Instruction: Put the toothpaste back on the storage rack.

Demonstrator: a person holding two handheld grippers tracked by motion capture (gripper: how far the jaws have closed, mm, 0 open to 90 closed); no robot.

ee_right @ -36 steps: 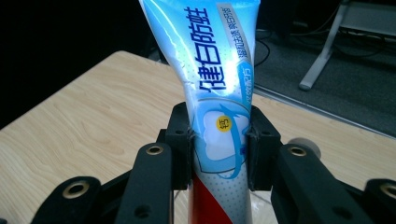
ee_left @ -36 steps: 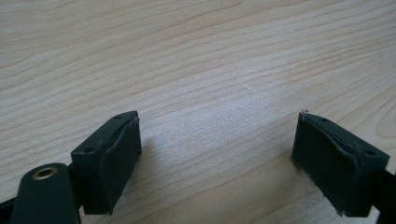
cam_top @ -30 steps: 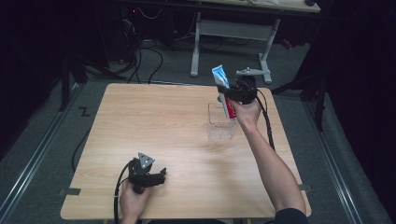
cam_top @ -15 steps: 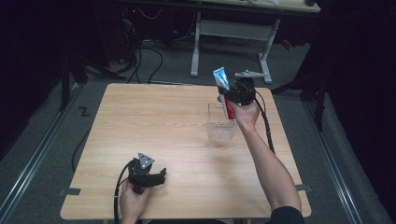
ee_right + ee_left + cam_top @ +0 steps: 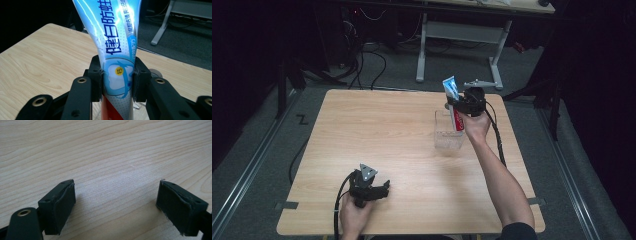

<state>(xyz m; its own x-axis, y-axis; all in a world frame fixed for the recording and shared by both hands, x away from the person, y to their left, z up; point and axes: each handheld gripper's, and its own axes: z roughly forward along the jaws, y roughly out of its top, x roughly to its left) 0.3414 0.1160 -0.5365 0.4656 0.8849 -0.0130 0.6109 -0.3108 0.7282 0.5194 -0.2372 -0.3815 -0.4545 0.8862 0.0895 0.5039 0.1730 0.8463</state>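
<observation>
Wood grain of the table [image 5: 105, 152] lies under the left gripper [image 5: 371, 186], which rests at the near edge with its jaws spread wide and nothing between them. Farther away, the right gripper [image 5: 462, 106] pinches a toothpaste tube [image 5: 117, 60] around its lower body; the tube stands almost upright, its flat crimped end up, just above a clear plastic cup [image 5: 447, 131] on the far right part of the table. I judge that the step in hand is to put the tube into the cup. The next move calls for lowering it straight down inside the rim, then letting the jaws part; a tilt could tip the light cup. Beyond the table, grey floor, black cables [image 5: 367, 60] and a white desk frame [image 5: 462, 35] stand in a dark room.
</observation>
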